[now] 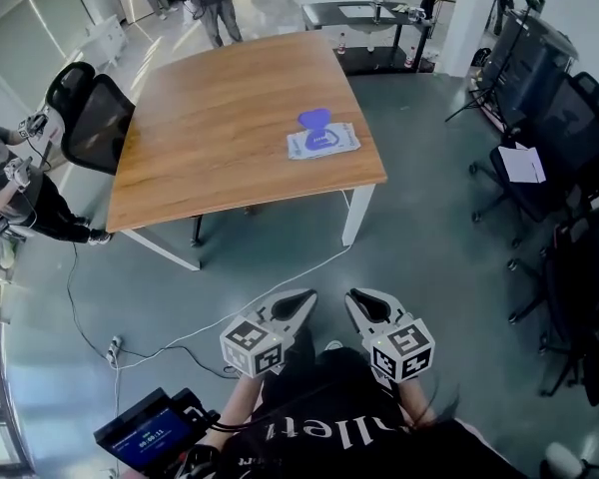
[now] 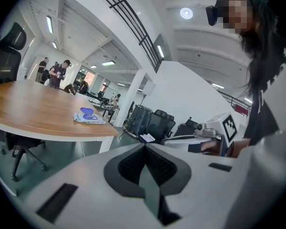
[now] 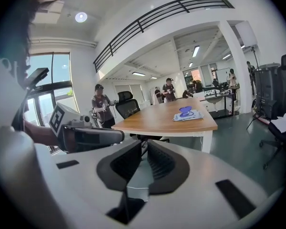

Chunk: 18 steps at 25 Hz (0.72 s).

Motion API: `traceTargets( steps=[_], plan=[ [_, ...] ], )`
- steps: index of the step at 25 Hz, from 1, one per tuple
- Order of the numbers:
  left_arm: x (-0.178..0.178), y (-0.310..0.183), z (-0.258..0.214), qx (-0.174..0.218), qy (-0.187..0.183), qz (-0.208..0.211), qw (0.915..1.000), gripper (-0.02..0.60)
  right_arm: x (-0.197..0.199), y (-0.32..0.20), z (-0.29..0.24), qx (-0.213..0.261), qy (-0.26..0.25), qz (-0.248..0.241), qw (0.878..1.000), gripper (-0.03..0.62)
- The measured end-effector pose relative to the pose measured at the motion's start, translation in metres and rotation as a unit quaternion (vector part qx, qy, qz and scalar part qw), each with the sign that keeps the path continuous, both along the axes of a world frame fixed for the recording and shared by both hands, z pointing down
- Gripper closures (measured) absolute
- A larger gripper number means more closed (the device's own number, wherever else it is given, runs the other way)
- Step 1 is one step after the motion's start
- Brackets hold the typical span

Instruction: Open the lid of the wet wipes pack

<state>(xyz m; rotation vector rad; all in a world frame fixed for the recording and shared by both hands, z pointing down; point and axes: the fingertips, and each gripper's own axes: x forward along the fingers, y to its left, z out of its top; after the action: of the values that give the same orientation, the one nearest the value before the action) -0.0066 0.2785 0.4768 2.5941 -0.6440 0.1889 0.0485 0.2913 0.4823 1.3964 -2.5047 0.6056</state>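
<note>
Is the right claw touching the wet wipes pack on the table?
Apart. The head view shows the right claw over the floor, well short of the table where the wet wipes pack lies.

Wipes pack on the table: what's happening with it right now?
The wipes pack lies near the edge of the table with its purple lid standing up, already open. Nothing touches it. The person stands well back from the table, both grippers held close to the body: left gripper shut and empty, right gripper slightly open and empty.
</note>
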Motion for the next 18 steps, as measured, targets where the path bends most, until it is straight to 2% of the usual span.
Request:
traceTargets(
  steps=[9, 18],
  plan=[
    [0.022, 0.009, -0.002, 0.002, -0.005, 0.008, 1.0000, 0.578, 0.023, 0.015, 0.000, -0.003, 0.009, 0.006, 1.000, 0.549],
    [0.025, 0.011, -0.002, 0.002, -0.010, 0.009, 0.9999, 0.578, 0.027, 0.018, 0.004, -0.007, 0.008, 0.007, 1.000, 0.548]
  ],
)
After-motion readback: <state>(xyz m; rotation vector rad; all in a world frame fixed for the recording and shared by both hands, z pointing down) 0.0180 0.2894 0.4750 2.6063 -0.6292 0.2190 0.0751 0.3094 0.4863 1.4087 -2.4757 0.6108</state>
